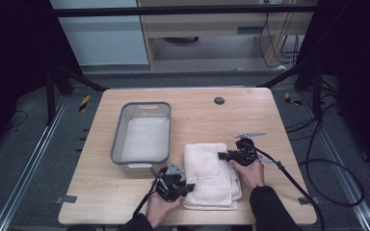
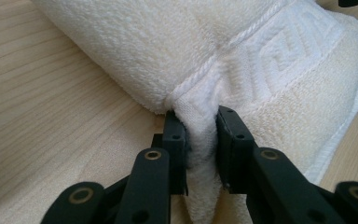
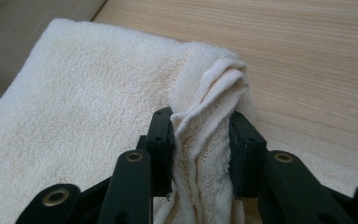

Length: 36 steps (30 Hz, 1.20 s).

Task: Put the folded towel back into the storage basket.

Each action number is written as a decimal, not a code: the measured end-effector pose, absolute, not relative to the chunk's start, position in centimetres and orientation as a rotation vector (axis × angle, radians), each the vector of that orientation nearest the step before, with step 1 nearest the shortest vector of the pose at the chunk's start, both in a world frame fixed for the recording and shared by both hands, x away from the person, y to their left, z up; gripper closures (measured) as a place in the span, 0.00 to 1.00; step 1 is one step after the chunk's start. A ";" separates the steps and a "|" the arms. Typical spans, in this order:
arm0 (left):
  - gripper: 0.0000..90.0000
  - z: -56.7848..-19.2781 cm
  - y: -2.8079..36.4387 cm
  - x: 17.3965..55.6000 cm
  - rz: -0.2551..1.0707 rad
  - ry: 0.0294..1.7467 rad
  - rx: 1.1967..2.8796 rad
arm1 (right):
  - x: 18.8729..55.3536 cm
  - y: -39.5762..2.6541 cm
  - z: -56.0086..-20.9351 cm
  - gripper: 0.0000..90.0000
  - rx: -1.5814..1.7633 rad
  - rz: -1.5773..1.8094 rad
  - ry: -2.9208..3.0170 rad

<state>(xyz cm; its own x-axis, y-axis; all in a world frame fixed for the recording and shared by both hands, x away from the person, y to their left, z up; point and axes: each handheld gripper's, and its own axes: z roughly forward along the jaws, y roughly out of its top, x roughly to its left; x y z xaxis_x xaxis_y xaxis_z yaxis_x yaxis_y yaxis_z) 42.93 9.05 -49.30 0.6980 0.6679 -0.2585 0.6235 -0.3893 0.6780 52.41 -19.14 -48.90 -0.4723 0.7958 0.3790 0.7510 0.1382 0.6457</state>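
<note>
We see a light wooden table that carries a grey plastic tub on its left half, with a white cloth lying flat inside it. Just right of the tub, toward the near edge, lies a folded white terry towel. Our left gripper sits at the towel's near left corner, its jaws clamped on a pinch of the hem beside a woven band. Our right gripper reaches in from the towel's right side, its jaws closed on a bunched stack of folded layers at that edge.
</note>
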 end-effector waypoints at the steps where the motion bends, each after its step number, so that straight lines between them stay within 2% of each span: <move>1: 0.83 -49.3 9.1 42.9 0.072 0.983 2.110 | 52.4 -19.1 -48.9 0.74 1.584 1.265 2.328; 36: 0.85 -44.9 10.3 41.8 0.155 0.886 1.996 | 50.1 -20.1 -43.0 0.75 1.404 1.441 2.190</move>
